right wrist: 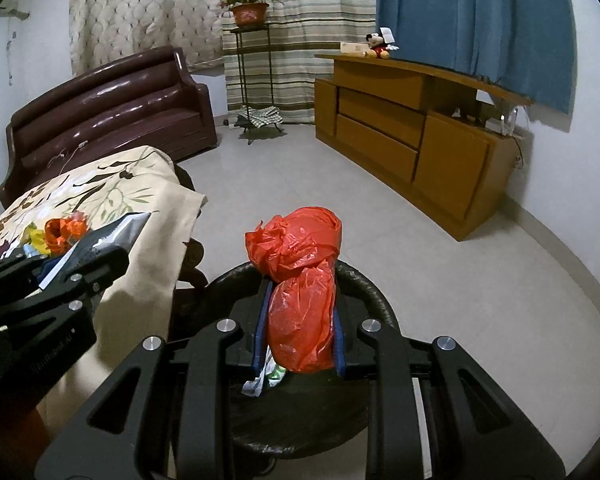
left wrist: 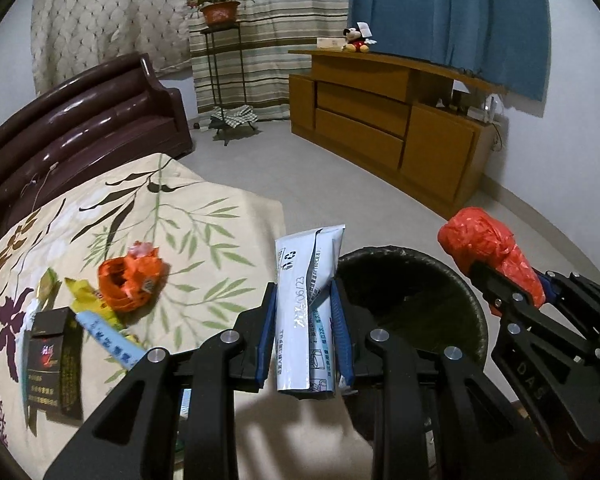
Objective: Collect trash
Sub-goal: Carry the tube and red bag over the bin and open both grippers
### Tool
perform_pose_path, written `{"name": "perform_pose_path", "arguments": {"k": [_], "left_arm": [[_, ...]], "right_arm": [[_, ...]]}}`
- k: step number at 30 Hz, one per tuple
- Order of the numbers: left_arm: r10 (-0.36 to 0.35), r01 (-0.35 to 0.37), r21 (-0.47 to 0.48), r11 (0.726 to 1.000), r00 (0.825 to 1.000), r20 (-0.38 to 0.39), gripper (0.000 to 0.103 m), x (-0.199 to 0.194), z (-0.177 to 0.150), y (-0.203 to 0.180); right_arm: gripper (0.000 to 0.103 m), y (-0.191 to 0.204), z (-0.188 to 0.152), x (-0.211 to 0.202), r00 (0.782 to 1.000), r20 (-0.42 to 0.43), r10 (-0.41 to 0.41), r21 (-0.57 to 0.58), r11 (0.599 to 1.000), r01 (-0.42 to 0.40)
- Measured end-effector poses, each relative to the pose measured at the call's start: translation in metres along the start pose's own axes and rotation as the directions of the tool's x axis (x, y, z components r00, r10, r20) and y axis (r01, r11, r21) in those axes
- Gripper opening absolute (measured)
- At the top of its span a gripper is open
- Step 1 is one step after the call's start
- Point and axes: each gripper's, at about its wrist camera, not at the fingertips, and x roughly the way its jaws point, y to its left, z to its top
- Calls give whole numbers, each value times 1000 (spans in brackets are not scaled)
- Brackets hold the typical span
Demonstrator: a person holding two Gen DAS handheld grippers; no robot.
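You are at the drop step: your right gripper [right wrist: 300, 320] is clamped on a red plastic bag [right wrist: 300, 292] directly above the black bin [right wrist: 374, 300]. Your left gripper [left wrist: 306, 320] is clamped on a flattened tube [left wrist: 304, 308] beside the bin's rim, over the edge of the surface [left wrist: 204, 216]. Next, part the right fingers, then carry the tube over the opening; more wrappers [left wrist: 128, 284] remain on the surface.

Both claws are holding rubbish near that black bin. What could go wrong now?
The left gripper holds its tube beside the bin, over the table edge, so letting go here may miss. The right gripper's red bag bulges above the fingers and could snag on release.
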Motion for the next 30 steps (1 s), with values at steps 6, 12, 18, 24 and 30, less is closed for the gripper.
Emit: {"name": "perform_pose_path", "arguments": {"k": [6,12,18,24,30], "left_arm": [[7,-7,12,1000,1000,-9,28,6,1,-6],[16,-15,13,1000,1000,-14,35,8,1,-7],[18,-18,-6,1000,1000,-11,47,7,1,-5],[15,-15,-18,1000,1000,-11,54,6,0,-2],[15,-15,-25,1000,1000,-8,54,4,1,0]], "right_arm": [[25,-4,-1,4,1000,-4,3,4,1000,-3],[34,-12,-2,11,1000,-4,-3,30,1000,4],[37,-13,-2,8,1000,7,-18,42,999,18],[37,-13,-3,7,1000,8,-18,44,999,17],[37,-12,-2,6,1000,1,-15,54,998,15]]}}
